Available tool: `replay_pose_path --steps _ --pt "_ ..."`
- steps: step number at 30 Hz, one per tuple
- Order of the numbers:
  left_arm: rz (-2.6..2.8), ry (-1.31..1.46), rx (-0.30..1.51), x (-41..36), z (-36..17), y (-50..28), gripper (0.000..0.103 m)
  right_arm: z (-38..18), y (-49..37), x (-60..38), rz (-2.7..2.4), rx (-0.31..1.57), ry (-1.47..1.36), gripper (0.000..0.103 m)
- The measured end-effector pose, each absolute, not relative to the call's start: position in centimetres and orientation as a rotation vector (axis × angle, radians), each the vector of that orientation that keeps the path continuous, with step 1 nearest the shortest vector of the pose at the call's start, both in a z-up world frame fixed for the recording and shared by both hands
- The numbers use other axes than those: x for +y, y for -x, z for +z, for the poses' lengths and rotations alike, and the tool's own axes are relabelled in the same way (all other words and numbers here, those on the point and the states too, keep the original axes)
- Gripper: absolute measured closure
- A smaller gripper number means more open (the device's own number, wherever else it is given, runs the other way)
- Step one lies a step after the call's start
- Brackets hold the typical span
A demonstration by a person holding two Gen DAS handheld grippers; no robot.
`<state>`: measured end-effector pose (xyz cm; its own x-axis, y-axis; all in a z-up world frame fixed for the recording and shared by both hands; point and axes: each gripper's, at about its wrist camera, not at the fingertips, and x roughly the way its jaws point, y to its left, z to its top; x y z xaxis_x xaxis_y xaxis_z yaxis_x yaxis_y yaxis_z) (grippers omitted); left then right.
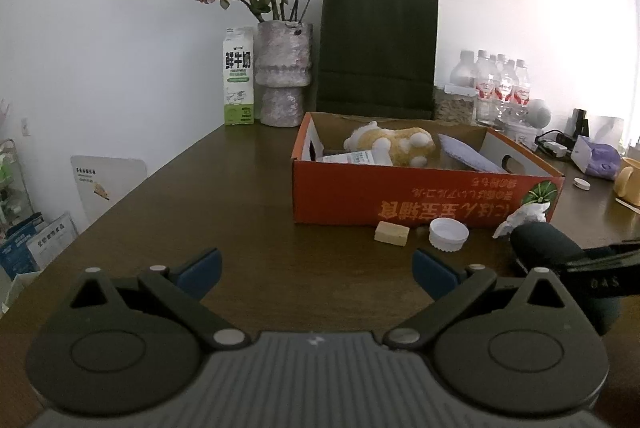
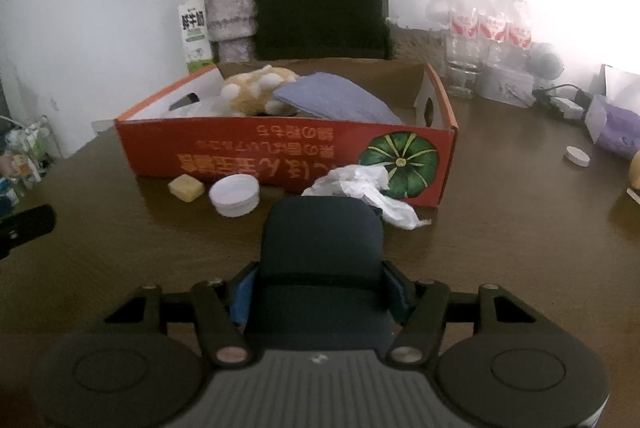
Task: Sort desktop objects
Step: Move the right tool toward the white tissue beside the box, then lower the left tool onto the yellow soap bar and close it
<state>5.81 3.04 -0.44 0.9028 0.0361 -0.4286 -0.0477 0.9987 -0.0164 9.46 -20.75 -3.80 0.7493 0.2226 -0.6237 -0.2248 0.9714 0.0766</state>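
Observation:
An orange cardboard box stands on the brown table and holds a plush toy, a purple flat pad and a tube. In front of it lie a tan block, a white lid and crumpled white paper. My left gripper is open and empty above the table. My right gripper is shut on a dark teal case, which also shows in the left wrist view.
At the back stand a milk carton, a vase of dried roses, a dark paper bag and several water bottles. A tissue box, a small white cap and a yellow mug sit at right.

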Motion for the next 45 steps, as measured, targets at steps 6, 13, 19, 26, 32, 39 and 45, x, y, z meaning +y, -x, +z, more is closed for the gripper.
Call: replay_pose_path --steps 6,13,19,26,32,39,45 --pt "0.023 0.004 0.451 1.9 -0.3 -6.6 0.000 -2.8 -7.2 -21.7 0.268 0.643 -0.019 0.041" --pt "0.003 -0.029 0.468 0.2 -0.3 -8.2 0.000 -1.8 -6.6 -24.7 0.201 0.587 -0.042 0.041" --pt "0.009 -0.059 0.479 -1.0 -0.3 -10.2 0.000 -1.5 -8.0 -27.2 0.148 0.559 -0.058 0.041" --pt "0.018 -0.068 0.536 -2.1 -1.3 -13.7 0.001 -1.4 -9.9 -28.8 0.119 0.525 -0.080 0.041" --pt "0.041 -0.090 0.587 -2.9 -2.5 -16.3 0.017 -1.8 -11.3 -29.5 0.105 0.522 -0.088 0.041" --pt "0.049 -0.093 0.632 -3.1 -3.6 -18.3 0.026 -2.8 -12.0 -30.4 0.099 0.536 -0.113 0.041" --pt "0.041 -0.081 0.645 -3.1 -4.1 -19.2 0.031 -3.4 -12.2 -30.2 0.110 0.553 -0.112 0.041"
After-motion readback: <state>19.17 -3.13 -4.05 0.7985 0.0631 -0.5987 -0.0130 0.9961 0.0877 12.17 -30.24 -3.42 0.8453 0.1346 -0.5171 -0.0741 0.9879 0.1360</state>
